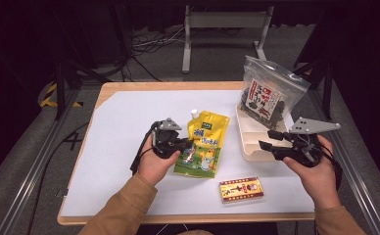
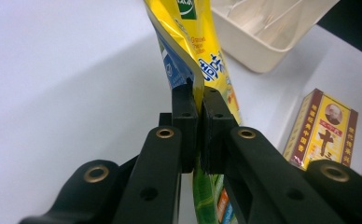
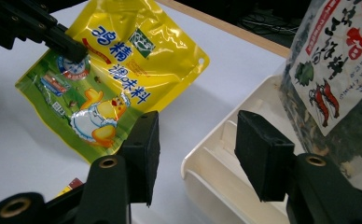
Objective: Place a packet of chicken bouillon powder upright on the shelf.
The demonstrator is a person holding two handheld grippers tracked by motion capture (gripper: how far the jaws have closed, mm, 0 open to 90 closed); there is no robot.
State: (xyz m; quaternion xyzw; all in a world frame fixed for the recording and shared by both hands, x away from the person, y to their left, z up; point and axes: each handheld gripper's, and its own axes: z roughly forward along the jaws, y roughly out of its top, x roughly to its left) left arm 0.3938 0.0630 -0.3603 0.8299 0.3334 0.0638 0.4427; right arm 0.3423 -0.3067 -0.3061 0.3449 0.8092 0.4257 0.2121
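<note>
A yellow and green seasoning pouch [image 1: 205, 142] is in the middle of the white mat, its left edge pinched between the jaws of my left gripper [image 1: 190, 143]. In the left gripper view the pads [image 2: 187, 116] press on the pouch's edge [image 2: 202, 46]. The right gripper view shows the pouch [image 3: 123, 70] tilted up off the mat, with the left gripper [image 3: 72, 49] on its edge. My right gripper [image 1: 265, 139] stands open and holds nothing, its jaws spread at the near corner of a cream divided tray [image 3: 216, 158].
A clear bag of dried seaweed [image 1: 266, 95] leans in the tray's [image 1: 249, 147] far end. A small red and yellow box [image 1: 241, 189] lies flat near the table's front edge. Bare white mat stretches to the left of the pouch.
</note>
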